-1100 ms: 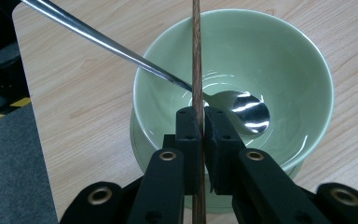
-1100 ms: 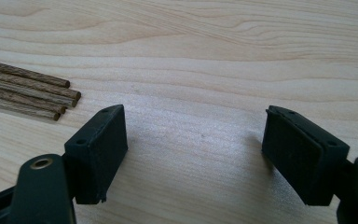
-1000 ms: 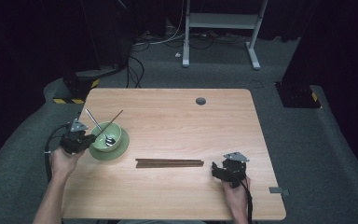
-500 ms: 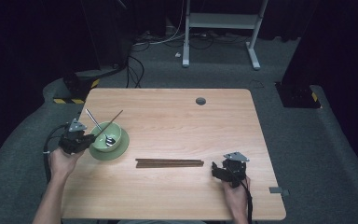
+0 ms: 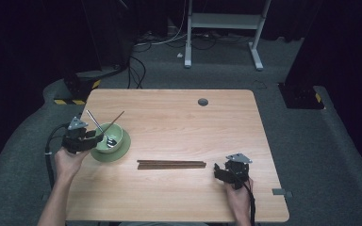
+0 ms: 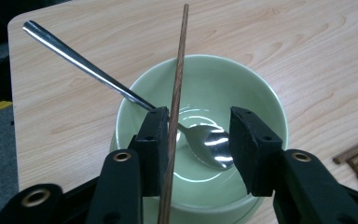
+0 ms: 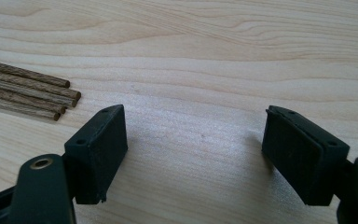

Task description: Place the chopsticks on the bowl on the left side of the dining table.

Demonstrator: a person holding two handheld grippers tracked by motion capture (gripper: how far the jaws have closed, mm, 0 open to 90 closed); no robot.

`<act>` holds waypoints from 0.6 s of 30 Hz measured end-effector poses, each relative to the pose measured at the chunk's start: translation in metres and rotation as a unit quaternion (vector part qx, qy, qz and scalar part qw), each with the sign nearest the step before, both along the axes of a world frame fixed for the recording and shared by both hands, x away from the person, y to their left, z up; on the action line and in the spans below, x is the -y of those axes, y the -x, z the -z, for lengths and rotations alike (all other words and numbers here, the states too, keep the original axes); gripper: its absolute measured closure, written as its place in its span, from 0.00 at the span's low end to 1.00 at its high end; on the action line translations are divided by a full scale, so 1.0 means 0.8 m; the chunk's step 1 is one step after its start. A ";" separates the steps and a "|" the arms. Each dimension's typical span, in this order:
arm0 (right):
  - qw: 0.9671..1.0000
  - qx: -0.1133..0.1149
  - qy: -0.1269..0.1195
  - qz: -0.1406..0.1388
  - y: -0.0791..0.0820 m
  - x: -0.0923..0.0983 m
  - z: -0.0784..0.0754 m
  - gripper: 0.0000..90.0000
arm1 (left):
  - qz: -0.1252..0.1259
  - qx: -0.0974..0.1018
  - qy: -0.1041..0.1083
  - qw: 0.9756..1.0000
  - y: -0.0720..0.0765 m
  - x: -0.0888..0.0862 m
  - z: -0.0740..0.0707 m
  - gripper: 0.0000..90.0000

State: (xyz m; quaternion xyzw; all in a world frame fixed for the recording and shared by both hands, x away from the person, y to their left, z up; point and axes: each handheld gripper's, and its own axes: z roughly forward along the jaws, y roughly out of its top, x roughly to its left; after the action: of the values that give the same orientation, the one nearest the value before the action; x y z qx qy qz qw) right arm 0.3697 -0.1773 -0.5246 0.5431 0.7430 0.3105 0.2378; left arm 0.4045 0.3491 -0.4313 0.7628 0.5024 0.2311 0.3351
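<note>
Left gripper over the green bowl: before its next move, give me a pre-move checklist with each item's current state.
1. Left gripper jaws apart: ok, a wide gap shows.
2. Chopstick gripped: not ok, it lies against one jaw only, with the other jaw well clear.
3. Spoon resting in the green bowl: ok, handle leaning out over the rim.
4. Bowl seated on its saucer: ok in the high view.
5. Remaining chopsticks lying together on the table: ok.
6. Right gripper empty and open, beside those chopsticks' ends: ok.
</note>
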 end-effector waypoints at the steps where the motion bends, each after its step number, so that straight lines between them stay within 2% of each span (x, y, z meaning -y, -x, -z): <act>1: 1.000 0.000 0.000 0.000 0.000 0.000 0.000 0.24 | 0.000 0.002 0.001 1.000 0.000 0.002 -0.001 0.63; 13: 1.000 0.000 0.000 0.000 0.000 0.000 0.000 0.24 | 0.007 0.021 0.005 1.000 0.003 0.030 -0.008 0.54; 18: 1.000 0.000 0.000 0.000 0.000 0.000 0.000 0.24 | 0.001 0.025 0.017 1.000 0.004 0.036 -0.009 0.53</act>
State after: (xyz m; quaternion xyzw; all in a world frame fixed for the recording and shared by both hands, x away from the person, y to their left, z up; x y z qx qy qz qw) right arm 0.3697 -0.1773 -0.5246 0.5434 0.7429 0.3104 0.2376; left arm 0.4013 0.3204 -0.4242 0.7515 0.4969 0.2408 0.3609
